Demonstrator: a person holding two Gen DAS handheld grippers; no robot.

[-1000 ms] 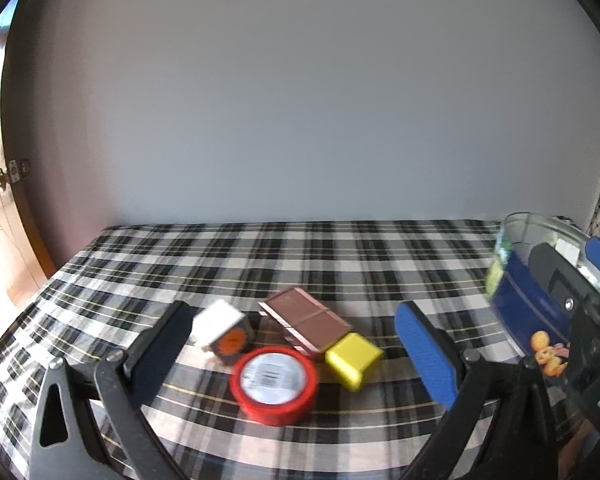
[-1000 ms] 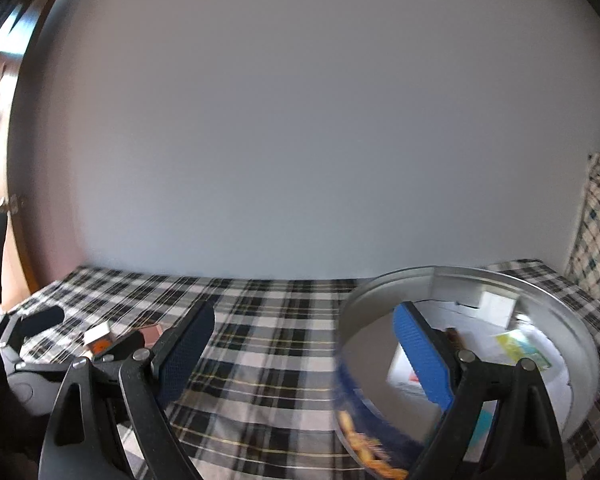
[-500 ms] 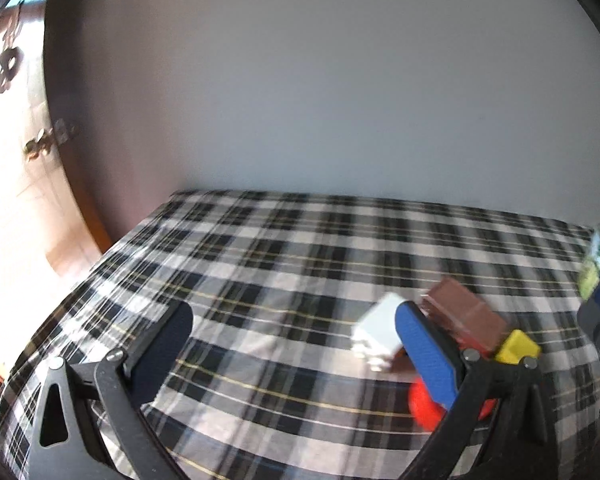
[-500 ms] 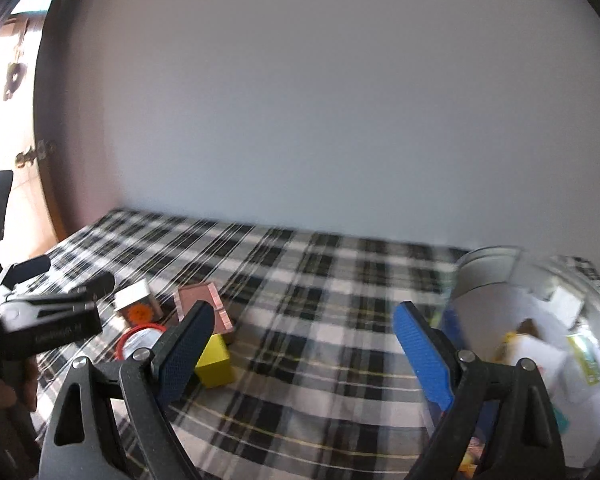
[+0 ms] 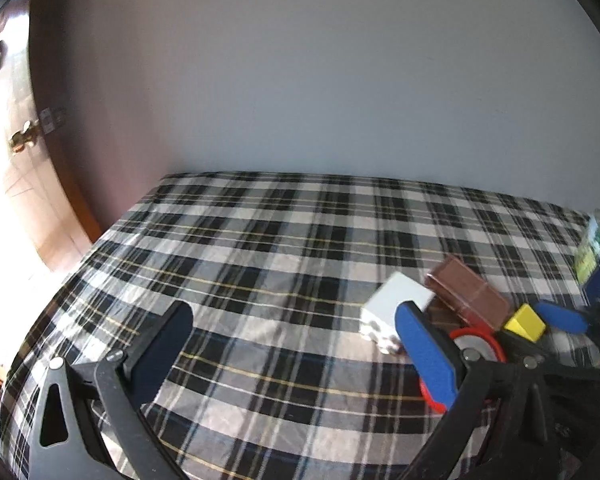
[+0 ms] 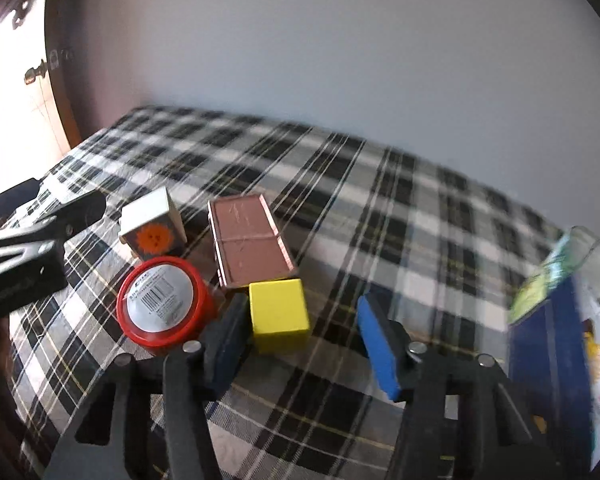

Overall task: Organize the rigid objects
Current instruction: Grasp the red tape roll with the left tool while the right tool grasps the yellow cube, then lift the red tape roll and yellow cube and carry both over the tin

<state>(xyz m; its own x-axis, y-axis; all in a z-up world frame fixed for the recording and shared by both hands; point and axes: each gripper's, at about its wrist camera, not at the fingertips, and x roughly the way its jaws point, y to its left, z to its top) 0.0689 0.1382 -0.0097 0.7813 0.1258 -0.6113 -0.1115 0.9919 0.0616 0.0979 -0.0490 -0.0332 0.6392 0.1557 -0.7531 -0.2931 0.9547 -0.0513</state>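
Observation:
On the plaid cloth sits a cluster: a yellow cube [image 6: 278, 316], a red tape roll [image 6: 162, 308], a brown flat box [image 6: 248, 240] and a white cube with an orange sun [image 6: 154, 226]. My right gripper [image 6: 302, 308] straddles the yellow cube and its jaws are closing. The left pad is at the cube's side and the right pad is still apart. My left gripper [image 5: 294, 312] stands open over bare cloth, left of the white cube [image 5: 396, 308], brown box [image 5: 468, 296] and red roll [image 5: 476, 344]. It holds nothing.
A blue round tin [image 6: 556, 360] with several items inside stands at the right. The plaid cloth [image 5: 260, 260] ends at a plain wall behind. A wooden door with a knob [image 5: 20, 140] is at the far left.
My right gripper swung left from the tin, dropped to the yellow cube, and its jaws narrowed. My left gripper slid left off the cluster, then held still.

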